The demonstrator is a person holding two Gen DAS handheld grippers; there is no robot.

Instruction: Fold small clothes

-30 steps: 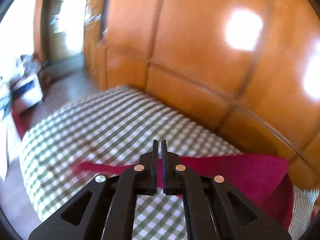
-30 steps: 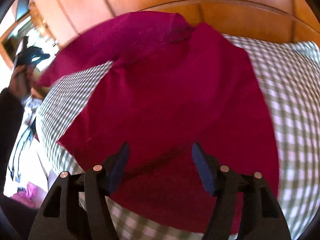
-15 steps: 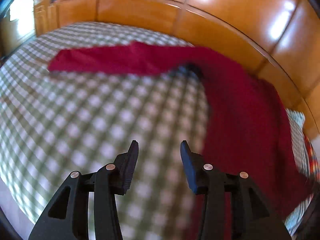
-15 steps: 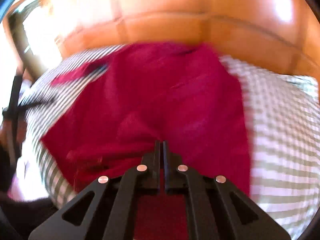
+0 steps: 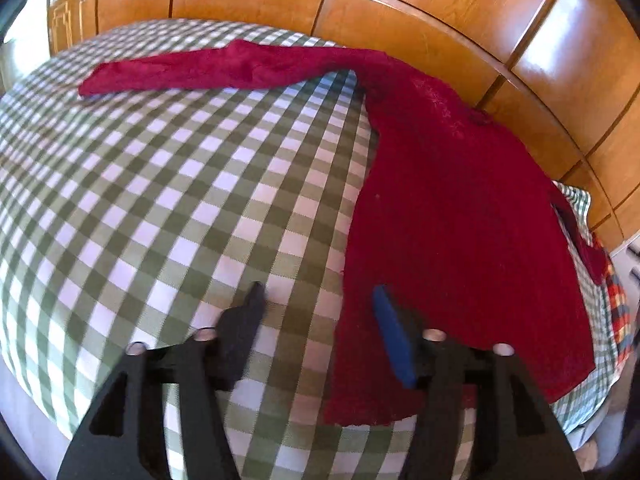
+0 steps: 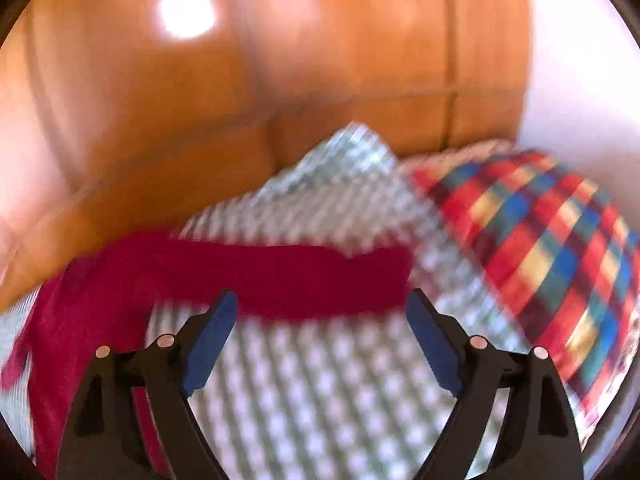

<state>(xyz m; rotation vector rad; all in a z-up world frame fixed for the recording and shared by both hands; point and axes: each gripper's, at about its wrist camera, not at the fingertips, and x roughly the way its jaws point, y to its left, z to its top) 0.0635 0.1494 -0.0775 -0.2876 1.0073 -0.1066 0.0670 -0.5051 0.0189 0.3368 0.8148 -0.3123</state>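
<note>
A dark red long-sleeved top (image 5: pixel 452 216) lies spread flat on the green-and-white checked bed cover (image 5: pixel 172 208). One sleeve (image 5: pixel 224 68) stretches out to the far left. My left gripper (image 5: pixel 318 300) is open and empty, hovering over the top's lower left hem. In the blurred right wrist view the other sleeve (image 6: pixel 280 280) lies across the checked cover (image 6: pixel 320 400). My right gripper (image 6: pixel 320 308) is open and empty just in front of that sleeve.
Orange wooden wardrobe panels (image 5: pixel 420 12) run along the far side of the bed. A red, blue and yellow plaid cushion (image 6: pixel 540 260) lies at the right end, also visible in the left wrist view (image 5: pixel 616 308).
My left gripper let go of the sleeve, opened wider and dropped back over the hem. My right gripper closed on the top, then opened and swung right to the other sleeve.
</note>
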